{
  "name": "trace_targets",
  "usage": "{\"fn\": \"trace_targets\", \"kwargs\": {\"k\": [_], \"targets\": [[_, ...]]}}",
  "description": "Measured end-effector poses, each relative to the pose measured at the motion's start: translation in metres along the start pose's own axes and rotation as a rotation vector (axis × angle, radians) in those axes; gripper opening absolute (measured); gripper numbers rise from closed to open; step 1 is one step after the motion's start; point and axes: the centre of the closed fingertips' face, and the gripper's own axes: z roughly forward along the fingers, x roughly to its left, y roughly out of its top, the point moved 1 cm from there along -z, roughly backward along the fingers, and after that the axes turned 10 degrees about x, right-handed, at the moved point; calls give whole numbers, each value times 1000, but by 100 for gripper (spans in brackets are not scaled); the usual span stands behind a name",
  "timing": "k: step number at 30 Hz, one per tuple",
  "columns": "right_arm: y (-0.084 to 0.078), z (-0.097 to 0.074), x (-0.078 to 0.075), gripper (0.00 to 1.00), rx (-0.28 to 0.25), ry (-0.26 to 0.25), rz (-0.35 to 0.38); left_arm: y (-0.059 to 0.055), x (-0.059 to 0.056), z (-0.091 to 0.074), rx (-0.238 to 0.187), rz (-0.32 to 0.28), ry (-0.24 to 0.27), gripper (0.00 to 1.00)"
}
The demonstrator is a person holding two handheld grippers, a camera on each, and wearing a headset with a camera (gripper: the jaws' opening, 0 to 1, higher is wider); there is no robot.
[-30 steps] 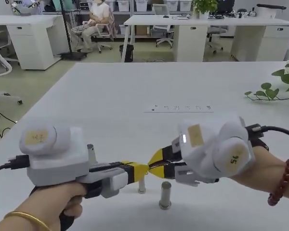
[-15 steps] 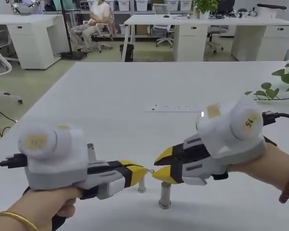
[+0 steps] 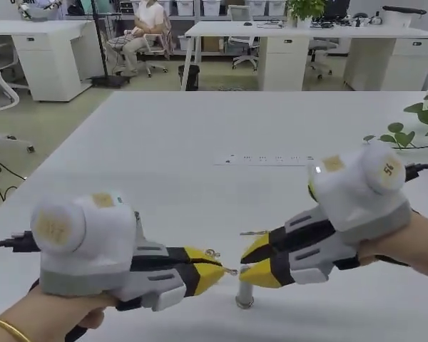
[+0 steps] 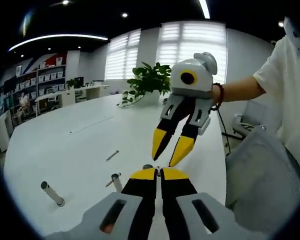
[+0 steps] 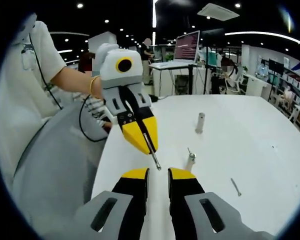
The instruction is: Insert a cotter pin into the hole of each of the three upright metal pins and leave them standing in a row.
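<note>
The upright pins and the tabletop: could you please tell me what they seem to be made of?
Upright pins: apparently bare metal, grey with a dull sheen along the cylinder. Tabletop: smooth matte white, perhaps laminate or painted board; the look leaves it open.

Bystanders on your white table [image 3: 164, 135]
Green leafy plant [image 3: 414, 125] at its right edge; flat white power strip [image 3: 265, 160] near its middle.
</note>
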Motion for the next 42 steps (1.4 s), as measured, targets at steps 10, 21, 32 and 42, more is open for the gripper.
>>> {"fn": "trace_targets", "kwargs": {"k": [10, 21, 32, 42], "targets": [[-9, 2, 19, 15, 15, 74, -36, -5, -23, 6, 26, 131, -74, 0], [-15, 3, 33, 14, 2, 120, -68, -10, -36, 7, 17, 195, -109, 0], [-15, 8, 43, 10, -1, 147, -113, -8, -44, 7, -7, 212, -131, 0], [-14, 8, 46, 5, 5, 150, -139, -6, -47, 5, -16, 210, -143, 1]]}}
